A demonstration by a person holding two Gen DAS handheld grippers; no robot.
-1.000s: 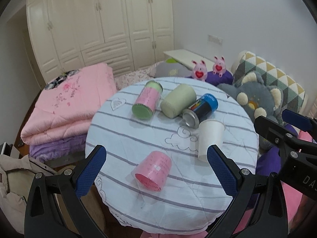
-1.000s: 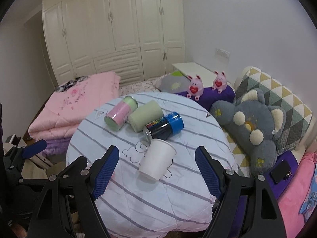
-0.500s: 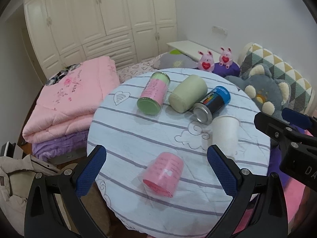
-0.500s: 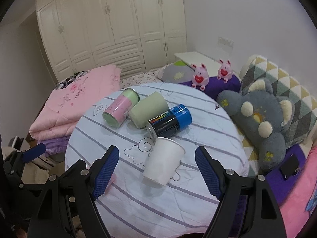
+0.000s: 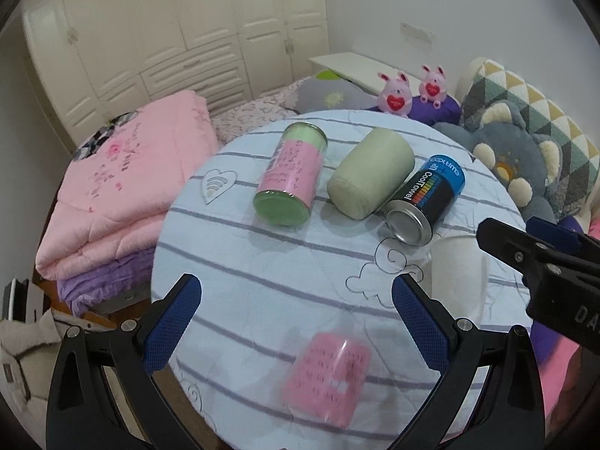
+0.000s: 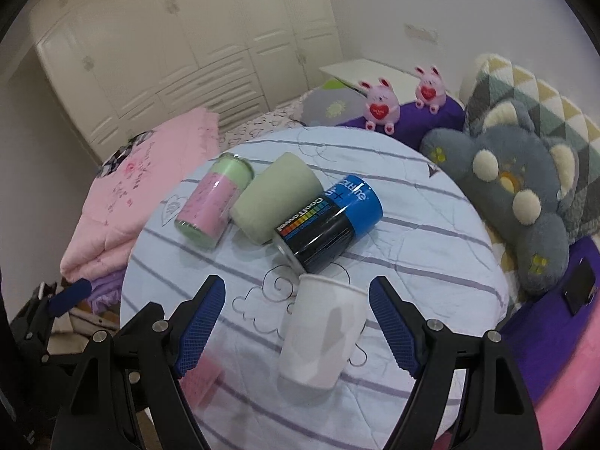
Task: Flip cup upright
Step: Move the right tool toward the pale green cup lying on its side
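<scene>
A white paper cup (image 6: 322, 333) lies on its side on the striped round table (image 6: 431, 247), between the open fingers of my right gripper (image 6: 296, 326). In the left wrist view the white cup (image 5: 457, 266) is partly hidden behind the right gripper's body. A pink cup (image 5: 326, 375) lies on its side near the table's front edge, between and just beyond the fingers of my open left gripper (image 5: 296, 326). It shows blurred in the right wrist view (image 6: 204, 378).
A pink-and-green can (image 5: 288, 183), a pale green cup (image 5: 369, 183) and a black-and-blue can (image 5: 427, 198) lie side by side at the table's back. Folded pink quilts (image 5: 123, 187) lie left. A grey plush bear (image 6: 525, 202) and pillows lie right.
Both grippers have moved forward and lower toward the table. The pink cup and the white cup now sit closer, between the fingers. Nothing was gripped.
</scene>
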